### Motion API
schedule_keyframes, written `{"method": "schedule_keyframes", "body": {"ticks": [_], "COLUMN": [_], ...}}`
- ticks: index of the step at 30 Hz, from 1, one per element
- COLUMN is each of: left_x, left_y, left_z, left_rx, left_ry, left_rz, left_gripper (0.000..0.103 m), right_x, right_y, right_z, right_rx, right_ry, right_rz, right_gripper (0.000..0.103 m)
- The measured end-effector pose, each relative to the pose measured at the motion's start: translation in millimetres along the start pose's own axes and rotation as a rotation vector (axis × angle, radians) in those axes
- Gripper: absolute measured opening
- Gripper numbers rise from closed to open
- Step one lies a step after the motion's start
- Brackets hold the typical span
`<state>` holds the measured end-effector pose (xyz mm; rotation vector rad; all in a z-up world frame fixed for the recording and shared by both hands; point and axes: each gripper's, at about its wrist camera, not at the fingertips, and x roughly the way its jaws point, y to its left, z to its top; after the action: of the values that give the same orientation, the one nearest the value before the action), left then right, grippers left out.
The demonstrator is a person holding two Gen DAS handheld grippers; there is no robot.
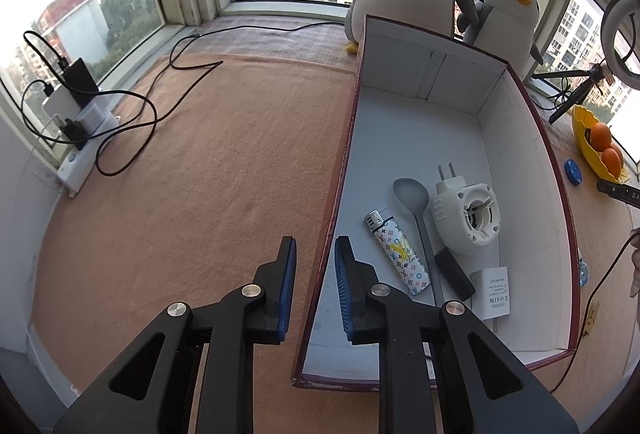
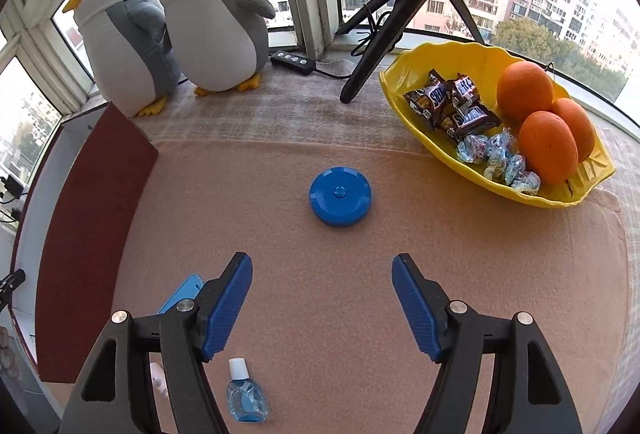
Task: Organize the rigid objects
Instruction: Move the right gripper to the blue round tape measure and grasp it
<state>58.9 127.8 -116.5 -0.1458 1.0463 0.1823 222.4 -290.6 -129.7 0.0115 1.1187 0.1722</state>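
Observation:
A maroon box with a white inside (image 1: 440,138) holds a patterned lighter (image 1: 398,254), a grey spoon (image 1: 412,210), a white plug-in device (image 1: 466,218), a black bar (image 1: 454,274) and a white adapter (image 1: 496,292). My left gripper (image 1: 315,240) straddles the box's left wall near its front corner; the pads stand slightly apart from the wall. My right gripper (image 2: 322,260) hangs open and empty over the orange mat, just short of a blue round disc (image 2: 340,196). Below its left finger lie a small eye-drop bottle (image 2: 246,398), a light blue item (image 2: 182,292) and a white tube (image 2: 158,380).
The box's maroon outer wall (image 2: 96,234) stands left of the right gripper. A yellow bowl (image 2: 400,82) with oranges and sweets sits at the right, with a black tripod (image 2: 384,30) behind it. Two plush penguins (image 2: 212,18) stand at the window. A power strip with cables (image 1: 80,122) lies far left.

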Motion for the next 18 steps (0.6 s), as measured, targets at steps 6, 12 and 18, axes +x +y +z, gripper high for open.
{"method": "schedule_keyframes", "body": {"ticks": [6, 12, 18], "left_x": [0.7, 2.5, 3.6], "left_y": [0.0, -1.1, -0.7], "left_z": [1.5, 2.1, 2.2], "left_rx": [-0.003, -0.004, -0.007], "left_ry": [0.004, 0.012, 0.015], "left_rz": [0.009, 0.012, 0.013], "left_gripper": [0.018, 0.018, 0.018], "right_x": [24.8, 48.7, 69.6], "right_y": [-0.2, -4.4, -11.8], "right_z": [14.7, 28.3, 38.1], "right_rx": [0.029, 0.069, 0.115], "right_ry": [0.015, 0.038, 0.075], "right_rz": [-0.027, -0.064, -0.09], "right_gripper": [0.069, 0.069, 0.069]}}
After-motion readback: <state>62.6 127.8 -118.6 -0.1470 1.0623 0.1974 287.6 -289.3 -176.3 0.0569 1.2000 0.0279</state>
